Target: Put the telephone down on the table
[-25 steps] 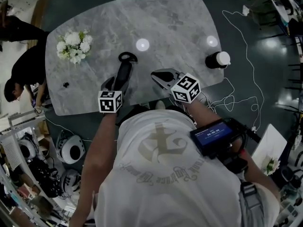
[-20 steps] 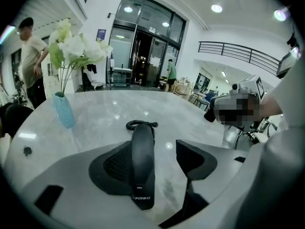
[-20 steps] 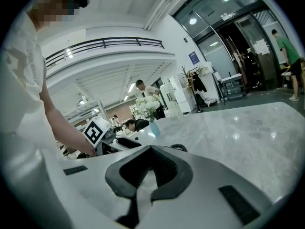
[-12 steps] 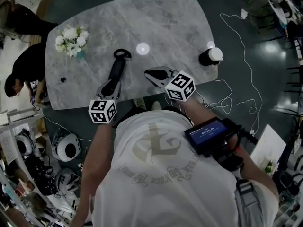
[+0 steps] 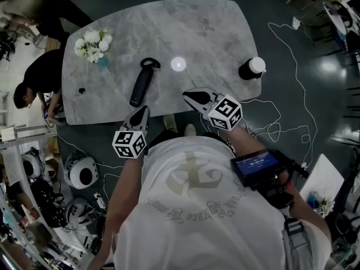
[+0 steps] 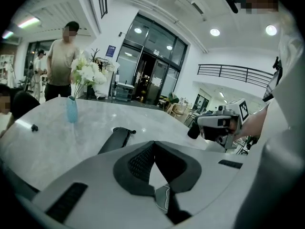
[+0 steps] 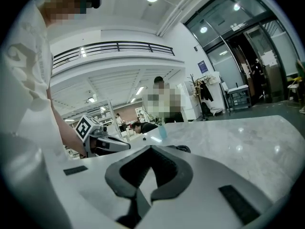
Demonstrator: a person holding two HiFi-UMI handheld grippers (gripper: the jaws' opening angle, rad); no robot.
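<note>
On the grey marble-patterned table (image 5: 208, 32), the long black telephone handset (image 5: 142, 82) lies flat near the middle of the near half, its rounded loop end pointing away from the person, with nothing touching it. Just behind the handset's near end, the left gripper (image 5: 144, 111) hovers at the table's front edge with its jaws closed tip to tip and nothing between them; its own view shows the dark pads meeting in front of the handset. To its right, the right gripper (image 5: 190, 95) is also over the front edge, its jaws likewise together and empty. A bunch of white flowers in a pale blue vase (image 5: 93, 44) stands at the far left corner, well apart from the handset, and a black bottle with a white cap (image 5: 250, 68) stands near the right edge.
</note>
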